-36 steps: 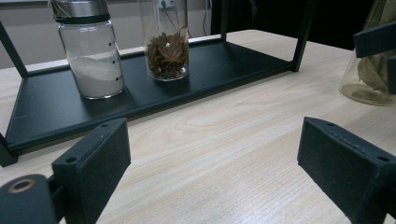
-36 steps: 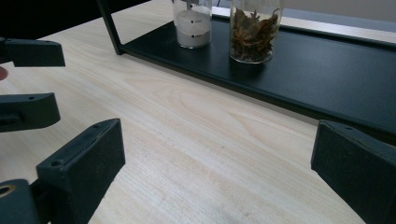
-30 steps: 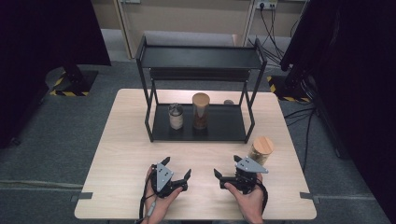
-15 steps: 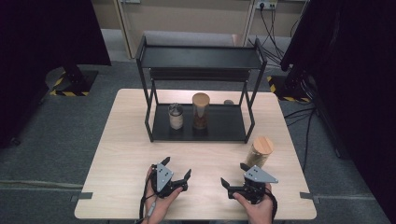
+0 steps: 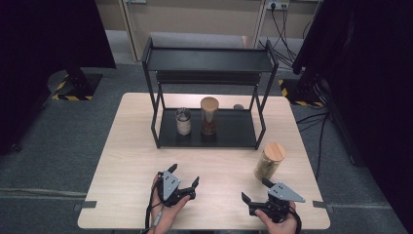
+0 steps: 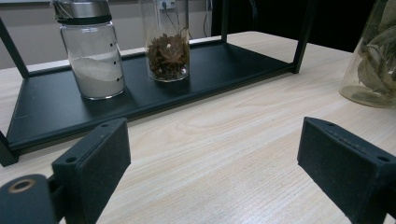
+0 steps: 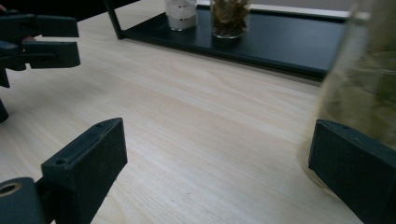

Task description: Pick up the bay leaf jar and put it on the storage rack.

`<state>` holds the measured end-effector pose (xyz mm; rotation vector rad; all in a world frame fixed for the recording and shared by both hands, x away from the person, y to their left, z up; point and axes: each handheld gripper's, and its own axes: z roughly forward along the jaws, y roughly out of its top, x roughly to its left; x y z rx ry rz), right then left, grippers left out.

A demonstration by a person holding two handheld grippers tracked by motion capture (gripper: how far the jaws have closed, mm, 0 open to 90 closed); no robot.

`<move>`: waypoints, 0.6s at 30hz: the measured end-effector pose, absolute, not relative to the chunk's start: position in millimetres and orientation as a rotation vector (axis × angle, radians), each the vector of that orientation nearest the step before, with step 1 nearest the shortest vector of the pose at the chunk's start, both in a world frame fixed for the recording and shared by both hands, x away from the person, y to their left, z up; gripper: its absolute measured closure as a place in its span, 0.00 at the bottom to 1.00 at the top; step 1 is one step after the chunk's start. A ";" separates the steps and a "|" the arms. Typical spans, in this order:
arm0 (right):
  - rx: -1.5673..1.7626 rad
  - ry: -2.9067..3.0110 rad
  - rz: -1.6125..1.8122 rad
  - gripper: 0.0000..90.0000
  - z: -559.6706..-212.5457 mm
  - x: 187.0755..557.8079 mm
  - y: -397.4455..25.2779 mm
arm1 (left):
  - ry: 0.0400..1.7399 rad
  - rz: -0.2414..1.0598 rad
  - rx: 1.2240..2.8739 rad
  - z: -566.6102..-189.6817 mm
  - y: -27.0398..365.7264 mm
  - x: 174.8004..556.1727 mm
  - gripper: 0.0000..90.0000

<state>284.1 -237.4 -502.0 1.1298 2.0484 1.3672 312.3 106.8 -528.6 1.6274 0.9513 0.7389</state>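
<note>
A pale wooden table (image 5: 131,165) carries a black rack (image 5: 207,134); the cork-lidded jar (image 5: 269,161) stands just beside the right gripper (image 5: 254,191), whose jaws are spread, probably ready to grasp it; the left gripper (image 5: 185,176) rests spread too.

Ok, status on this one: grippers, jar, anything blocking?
Left gripper open, empty. Right gripper open, empty, near the cork-lidded jar standing on the table. Path to the jar unobstructed.

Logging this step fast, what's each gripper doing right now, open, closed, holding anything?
Left gripper: open, holding nothing, over the table.
Right gripper: open, holding nothing, beside the cork-lidded jar.
</note>
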 end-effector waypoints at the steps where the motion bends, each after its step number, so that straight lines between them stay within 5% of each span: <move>1: 1.138 2.037 1.367 0.05 -501.0 282.8 -240.6 | 0.951 0.739 1.628 -528.6 106.8 312.3 0.10; 18: 1.189 1.843 1.277 0.04 -484.4 281.7 -276.5 | 0.957 0.739 1.625 -528.6 107.0 312.4 0.10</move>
